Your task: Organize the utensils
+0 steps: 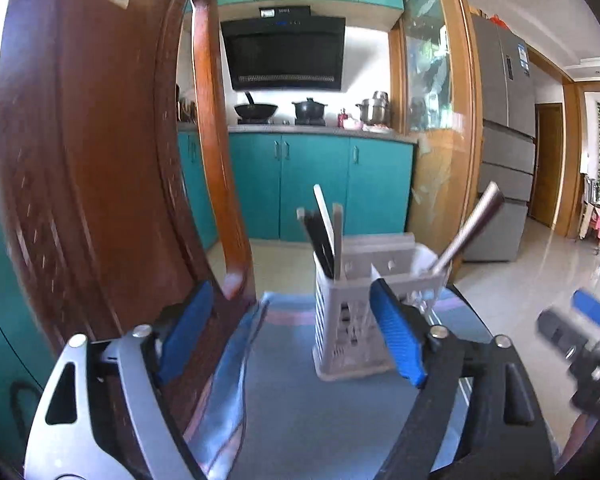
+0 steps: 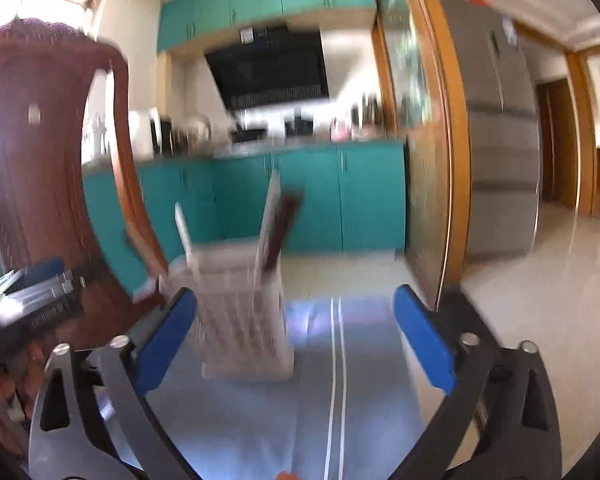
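Note:
A pale grey slotted utensil holder (image 1: 352, 320) stands upright on the blue-grey tablecloth (image 1: 300, 408). Several dark and pale handles (image 1: 324, 236) stick up from its left side, and a metal handle (image 1: 472, 228) leans out to the right. My left gripper (image 1: 290, 288) is open just short of the holder, and its right blue pad (image 1: 398, 336) overlaps the holder's front. In the right wrist view, which is blurred, my right gripper (image 2: 292, 292) is wide open with the holder (image 2: 244, 320) ahead on its left side. Neither gripper has anything between its pads.
A brown wooden chair back (image 1: 100, 160) rises close on the left, also seen as the chair back (image 2: 32, 160). The right gripper (image 1: 576, 328) shows at the left view's right edge, and the left gripper (image 2: 36, 296) at the right view's left. Teal cabinets and tiled floor lie beyond the table's far edge.

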`<state>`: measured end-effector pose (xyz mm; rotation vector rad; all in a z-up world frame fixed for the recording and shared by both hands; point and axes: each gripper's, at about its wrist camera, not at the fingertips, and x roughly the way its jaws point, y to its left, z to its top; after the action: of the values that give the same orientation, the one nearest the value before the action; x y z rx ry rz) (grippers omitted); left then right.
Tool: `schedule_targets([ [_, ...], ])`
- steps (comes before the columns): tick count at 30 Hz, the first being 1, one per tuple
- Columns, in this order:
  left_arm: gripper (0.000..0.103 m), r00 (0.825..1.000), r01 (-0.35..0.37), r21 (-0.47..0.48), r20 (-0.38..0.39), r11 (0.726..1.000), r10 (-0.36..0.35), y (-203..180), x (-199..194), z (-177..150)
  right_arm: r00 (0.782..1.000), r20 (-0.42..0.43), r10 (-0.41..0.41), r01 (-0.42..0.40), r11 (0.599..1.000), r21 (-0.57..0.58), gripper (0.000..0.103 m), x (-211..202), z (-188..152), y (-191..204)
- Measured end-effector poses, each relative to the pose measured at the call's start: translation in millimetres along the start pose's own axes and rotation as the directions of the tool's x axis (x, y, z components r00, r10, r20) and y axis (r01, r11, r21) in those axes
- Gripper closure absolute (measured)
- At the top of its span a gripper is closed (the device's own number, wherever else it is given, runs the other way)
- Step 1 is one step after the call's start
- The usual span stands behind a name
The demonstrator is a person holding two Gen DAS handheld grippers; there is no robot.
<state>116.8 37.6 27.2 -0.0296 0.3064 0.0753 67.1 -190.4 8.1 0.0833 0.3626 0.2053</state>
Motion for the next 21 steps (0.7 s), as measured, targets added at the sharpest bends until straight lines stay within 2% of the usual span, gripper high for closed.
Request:
schedule_targets([
  [2,0.014,1.000,-0.002,0.009,0.003,1.000,0.002,0,-8,-6,1.000,-0.019,-0.021,0.020,0.999,-0.047,0.003,0,-8,6],
  [5,0.004,1.000,-0.006,0.008,0.022,1.000,0.006,2,-20,-11,0.998,0.015,-0.064,0.066,0.988,-0.139,0.003,-4,-13,18],
  [7,0.004,1.000,-0.008,0.016,0.029,1.000,0.007,2,-25,-12,0.997,0.023,-0.073,0.076,0.982,-0.174,0.003,-5,-15,23],
  [14,0.004,0.999,-0.033,0.057,0.012,0.998,0.033,-2,-27,-21,0.994,0.039,-0.100,0.105,0.980,-0.169,0.003,-5,-17,24],
  [21,0.004,1.000,-0.027,0.065,0.002,0.998,0.027,-1,-27,-23,0.993,0.035,-0.108,0.113,0.978,-0.175,0.003,-3,-19,27],
])
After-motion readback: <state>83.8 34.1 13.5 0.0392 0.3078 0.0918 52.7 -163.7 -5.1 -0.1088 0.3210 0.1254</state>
